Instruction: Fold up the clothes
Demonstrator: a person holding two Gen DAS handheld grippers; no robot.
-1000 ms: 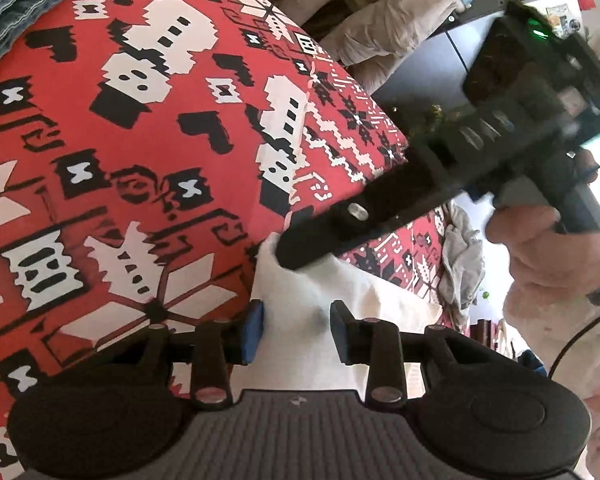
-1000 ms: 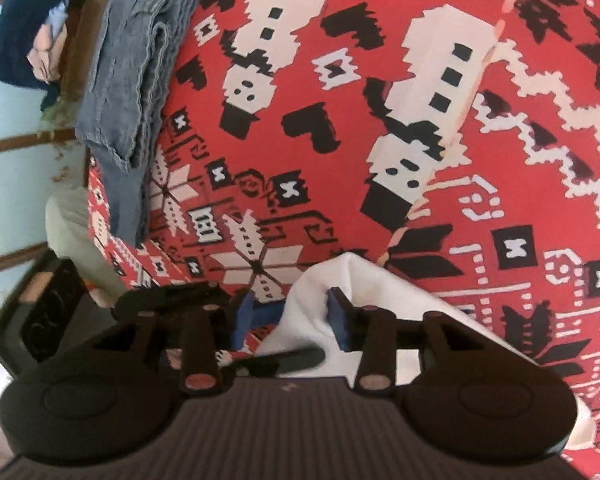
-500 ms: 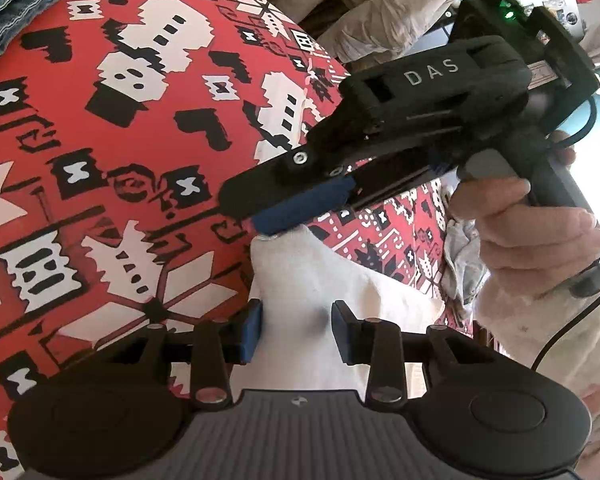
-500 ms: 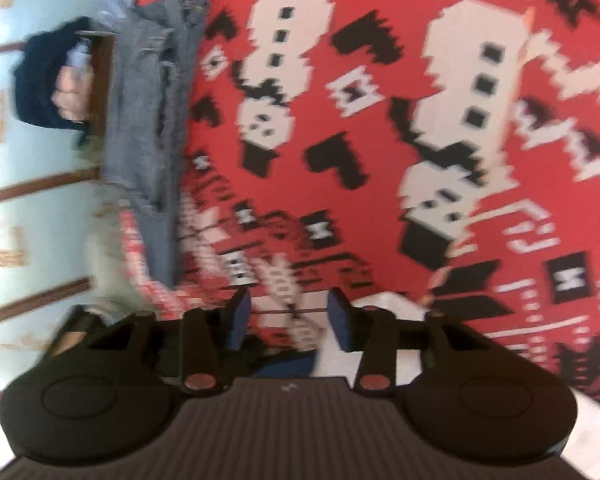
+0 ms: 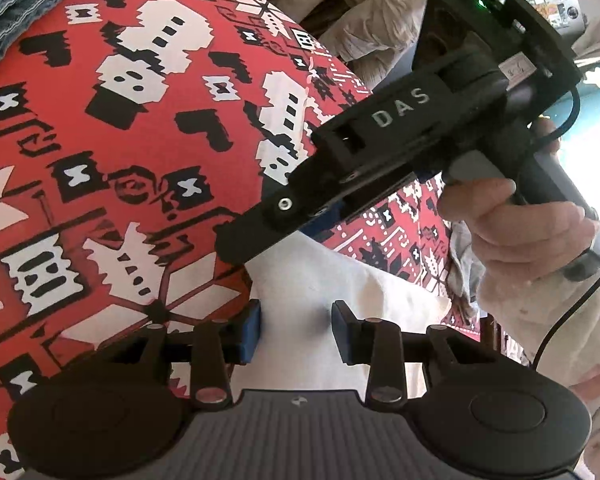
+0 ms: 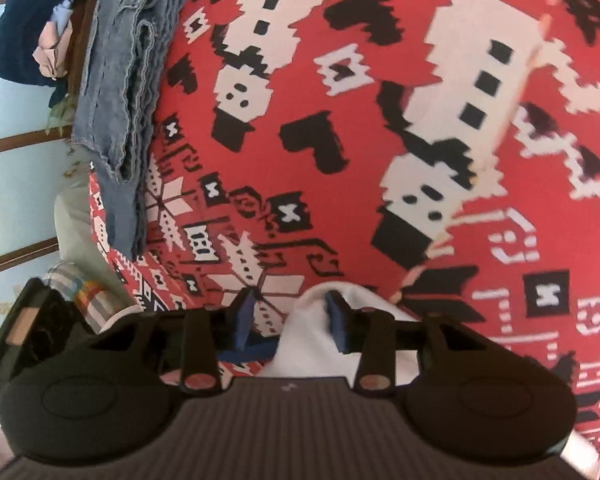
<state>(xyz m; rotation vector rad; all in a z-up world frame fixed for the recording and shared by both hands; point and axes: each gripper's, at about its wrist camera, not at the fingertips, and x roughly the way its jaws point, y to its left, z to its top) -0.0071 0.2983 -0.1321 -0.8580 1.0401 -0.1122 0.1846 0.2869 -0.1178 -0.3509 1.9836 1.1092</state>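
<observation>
Between the left gripper pads (apart): white garment.

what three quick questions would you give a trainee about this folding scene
1. True or false: the folded jeans lie on top of the white garment.
2. What does the white garment lie on? A: a bare wooden table. B: a red patterned cloth. C: a blue towel.
3. Fill the gap: in the left wrist view, the lettering on the body of the right gripper reads ___.

Key: 1 false, the jeans sit apart at the far edge of the cloth; 2 B; 3 DAS.
</observation>
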